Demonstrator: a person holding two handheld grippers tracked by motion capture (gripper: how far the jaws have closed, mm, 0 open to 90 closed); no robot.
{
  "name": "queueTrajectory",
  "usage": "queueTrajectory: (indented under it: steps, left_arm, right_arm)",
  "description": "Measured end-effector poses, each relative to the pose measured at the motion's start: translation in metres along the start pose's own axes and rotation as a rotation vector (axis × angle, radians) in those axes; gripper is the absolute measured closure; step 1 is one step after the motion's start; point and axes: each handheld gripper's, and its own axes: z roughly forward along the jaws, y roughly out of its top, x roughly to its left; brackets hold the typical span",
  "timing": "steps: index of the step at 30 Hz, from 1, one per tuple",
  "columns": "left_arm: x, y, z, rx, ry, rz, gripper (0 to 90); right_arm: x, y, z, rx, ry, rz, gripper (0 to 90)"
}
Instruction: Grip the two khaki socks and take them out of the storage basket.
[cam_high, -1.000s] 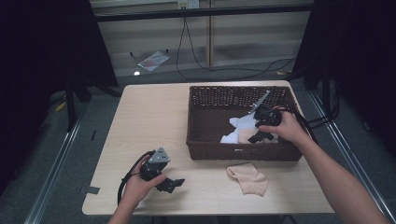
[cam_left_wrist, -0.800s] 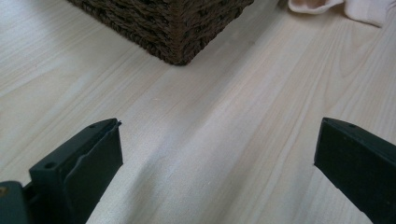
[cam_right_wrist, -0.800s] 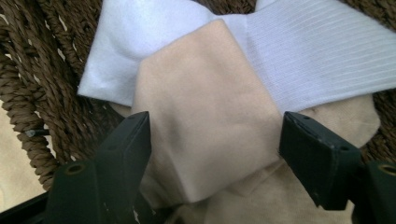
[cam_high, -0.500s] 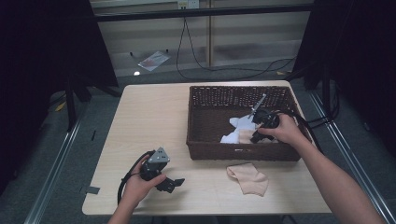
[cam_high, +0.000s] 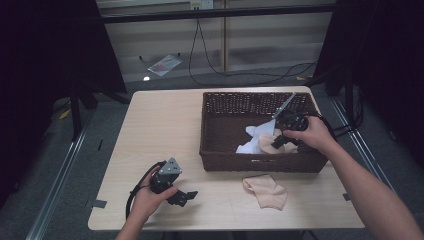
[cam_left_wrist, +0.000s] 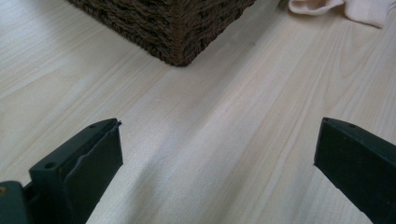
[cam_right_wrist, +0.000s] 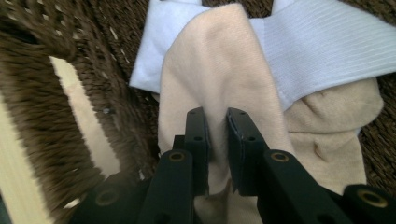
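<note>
A dark wicker basket (cam_high: 255, 162) stands at the table's right half and holds a white sock (cam_high: 254, 137) and a beige sock (cam_high: 272, 141). My right gripper (cam_high: 278, 142) reaches into it; its jaws have just been closing and now pinch a fold of the beige sock (cam_right_wrist: 219, 79), which lies under the white sock (cam_right_wrist: 322, 46). A second beige sock (cam_high: 266, 190) lies on the table in front of the basket. My left gripper (cam_high: 186, 198) rests near the table's front left, jaws wide apart over bare wood (cam_left_wrist: 210, 149).
The basket's corner (cam_left_wrist: 180, 44) and the loose beige sock (cam_left_wrist: 345, 7) lie ahead of the left gripper. Cables trail across the floor beyond the table's far edge (cam_high: 220, 91). A dark stand (cam_high: 82, 97) is at the left.
The right gripper's jaws came together on the beige sock inside the basket and the hand lifted slightly. The left hand kept still.
</note>
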Motion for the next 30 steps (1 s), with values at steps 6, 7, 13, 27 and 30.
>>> queueTrajectory:
  steps: [6,7,13,27,30]
  left_arm:
    - [0.000,0.000,0.001,-0.003,-0.003,0.001,0.8]
    - [0.000,0.000,0.001,-0.002,-0.002,0.001,0.8]
    - [0.000,0.000,0.000,-0.001,-0.003,-0.001,0.8]
    - [0.000,0.000,0.000,-0.003,-0.004,-0.002,0.8]
    - [-0.001,0.000,0.001,-0.005,-0.013,-0.003,0.8]
  right_arm:
    - [0.002,0.000,-0.013,-0.014,0.004,-0.003,79.7]
    - [0.002,0.000,-0.015,-0.019,0.003,-0.004,79.7]
    - [0.004,0.003,-0.026,-0.022,0.007,-0.014,79.7]
    - [0.010,0.006,-0.054,-0.064,0.030,-0.016,79.6]
    - [0.012,0.007,-0.059,-0.061,0.026,-0.029,79.6]
